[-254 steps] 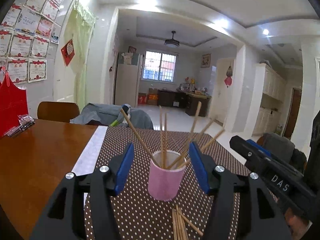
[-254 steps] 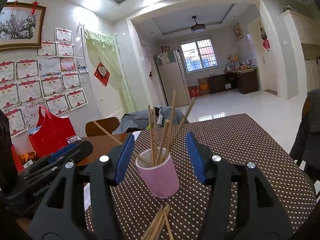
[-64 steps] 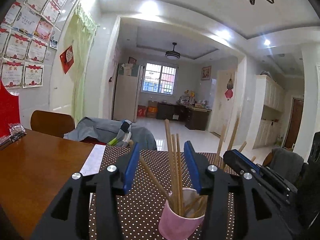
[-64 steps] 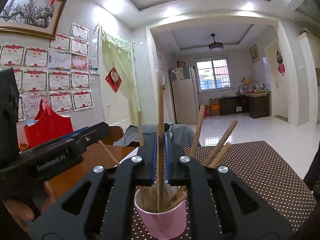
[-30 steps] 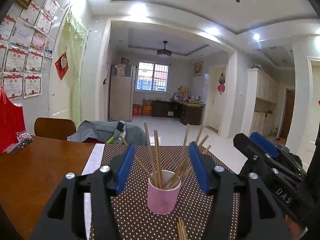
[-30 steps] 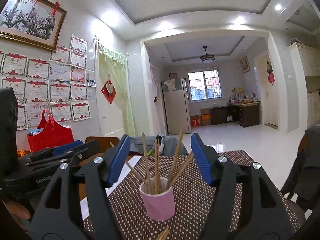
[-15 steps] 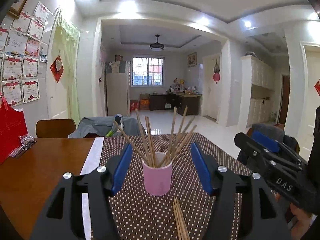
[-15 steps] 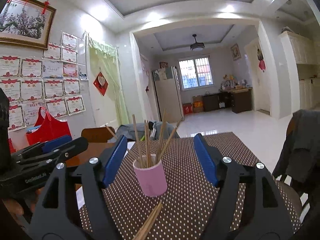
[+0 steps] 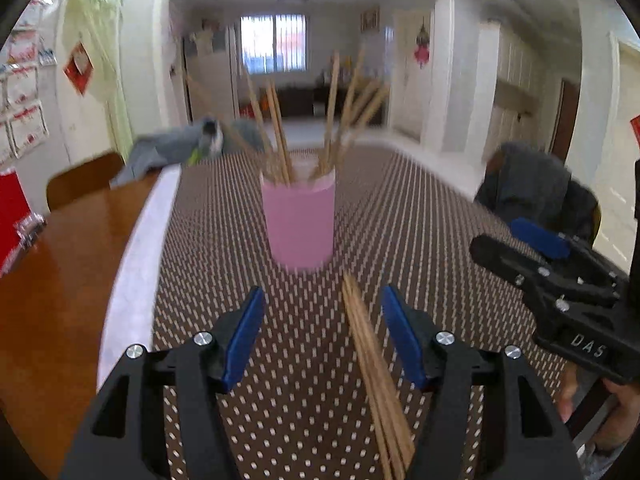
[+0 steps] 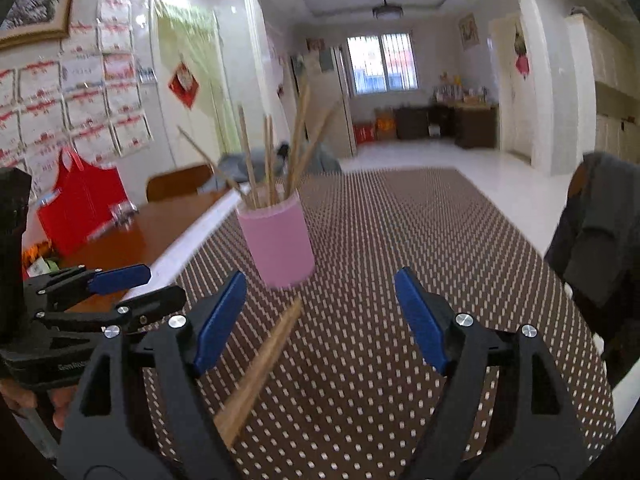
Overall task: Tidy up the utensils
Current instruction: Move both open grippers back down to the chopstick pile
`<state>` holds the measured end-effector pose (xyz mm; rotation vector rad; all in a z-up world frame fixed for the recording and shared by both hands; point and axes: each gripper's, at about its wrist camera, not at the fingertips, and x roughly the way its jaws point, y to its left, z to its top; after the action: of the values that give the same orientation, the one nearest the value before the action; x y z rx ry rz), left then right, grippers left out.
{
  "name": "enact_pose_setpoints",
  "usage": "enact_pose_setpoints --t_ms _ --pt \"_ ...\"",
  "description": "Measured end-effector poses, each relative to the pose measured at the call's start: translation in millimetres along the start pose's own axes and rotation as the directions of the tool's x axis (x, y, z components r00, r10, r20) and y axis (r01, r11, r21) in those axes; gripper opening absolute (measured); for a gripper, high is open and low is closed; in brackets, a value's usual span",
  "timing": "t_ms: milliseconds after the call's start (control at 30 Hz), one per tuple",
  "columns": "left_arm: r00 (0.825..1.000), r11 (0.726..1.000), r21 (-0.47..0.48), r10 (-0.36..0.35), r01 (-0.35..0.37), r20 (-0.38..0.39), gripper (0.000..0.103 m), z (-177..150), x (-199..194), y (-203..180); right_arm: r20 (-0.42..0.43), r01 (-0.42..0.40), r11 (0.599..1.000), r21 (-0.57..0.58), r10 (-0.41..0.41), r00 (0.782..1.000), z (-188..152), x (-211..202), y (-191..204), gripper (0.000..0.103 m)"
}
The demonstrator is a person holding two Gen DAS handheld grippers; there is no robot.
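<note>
chopsticks (image 9: 372, 364) are seen lying loose in a bundle on the dotted tablecloth (image 9: 400, 208), just in front of the pink cup (image 9: 298, 224), with their far tips close to the cup's base. more chopsticks already stand in the cup (image 10: 276, 240), leaning outward against its rim, which suggests the cup is meant as the holder and the bundle on the cloth is what remains to be sorted.

the left gripper (image 9: 322, 332) is held low over the cloth with its jaws spread wide and nothing between them; the loose bundle (image 10: 260, 364) is seen running under the gap, nearer the right finger. it is judged to be lined up this way so that a stick can be closed upon along its length. the right gripper (image 10: 320, 316) is likewise held wide open and empty, aimed at the cup, with the bundle passing beside its left finger. whether either gripper touches the cloth cannot be told.

both views are blurred, so the number of sticks in the bundle cannot be counted. each gripper is visible at the edge of the other's view, well apart from the cup. the sticks are thin and lie pressed together, so separating a single one is judged to need a careful, narrow pinch.
</note>
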<state>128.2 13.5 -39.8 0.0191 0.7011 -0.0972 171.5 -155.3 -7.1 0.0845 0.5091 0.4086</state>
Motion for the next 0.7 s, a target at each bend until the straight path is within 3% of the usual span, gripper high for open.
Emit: enact_pose_setpoints --t_ms 200,333,500,700 --pt "0.985 1.0 -0.003 -0.03 0.03 -0.169 0.061 -25.6 41.4 0.0 -0.128 0.017 0.999 0.031 -0.013 0.992 -21.2 22.3 -9.6 0.077" --pt "0.97 0.999 0.02 -0.024 0.03 -0.242 0.061 -37.4 61.0 -4.1 -0.177 0.023 0.999 0.042 -0.015 0.984 -29.6 31.7 -10.7 0.077" --pt "0.96 0.999 0.039 -0.02 0.032 -0.28 0.061 -41.3 74.9 -7.2 -0.21 0.022 0.998 0.059 -0.01 0.978 -33.6 39.5 -10.7 0.078" --pt "0.964 0.999 0.03 -0.021 0.03 -0.265 0.061 -36.6 79.3 -2.4 -0.236 0.021 0.997 0.075 -0.003 0.972 -33.2 47.5 -11.2 0.079"
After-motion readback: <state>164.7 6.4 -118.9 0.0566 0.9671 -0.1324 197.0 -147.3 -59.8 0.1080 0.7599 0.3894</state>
